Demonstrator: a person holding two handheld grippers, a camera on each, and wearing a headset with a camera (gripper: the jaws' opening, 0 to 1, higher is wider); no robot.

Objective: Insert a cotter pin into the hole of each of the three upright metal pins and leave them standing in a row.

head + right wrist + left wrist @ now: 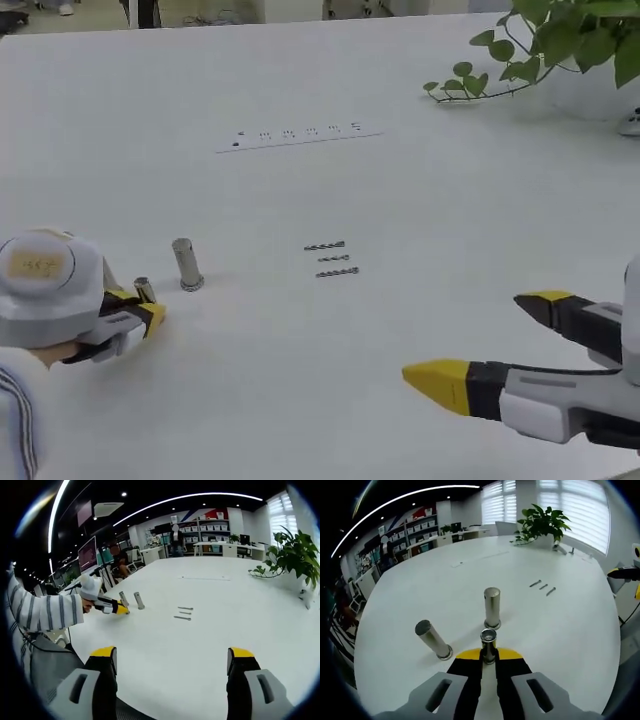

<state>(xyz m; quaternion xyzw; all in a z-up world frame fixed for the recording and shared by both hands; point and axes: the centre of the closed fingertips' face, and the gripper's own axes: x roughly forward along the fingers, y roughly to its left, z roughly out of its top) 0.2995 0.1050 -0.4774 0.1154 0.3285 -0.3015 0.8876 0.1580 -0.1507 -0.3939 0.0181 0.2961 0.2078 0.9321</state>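
Note:
My left gripper [489, 656] is shut on the base of a short metal pin [488, 641], held upright on the white table. A second pin [492, 607] stands just beyond it, and a third pin [434, 639] stands to its left. In the head view the left gripper [150, 305] sits at the lower left with the held pin [145, 290] beside another upright pin [186, 265]. Three cotter pins [330, 258] lie in a short stack mid-table. My right gripper [490, 340] hovers open at the lower right, well away from them; its jaws [172, 660] stand wide apart with nothing between.
A flush power strip [300, 135] is set into the table beyond the cotter pins. A potted plant [560, 50] stands at the far right corner. A person's striped sleeve [45, 612] reaches to the left gripper. Bare tabletop [330, 370] lies between the two grippers.

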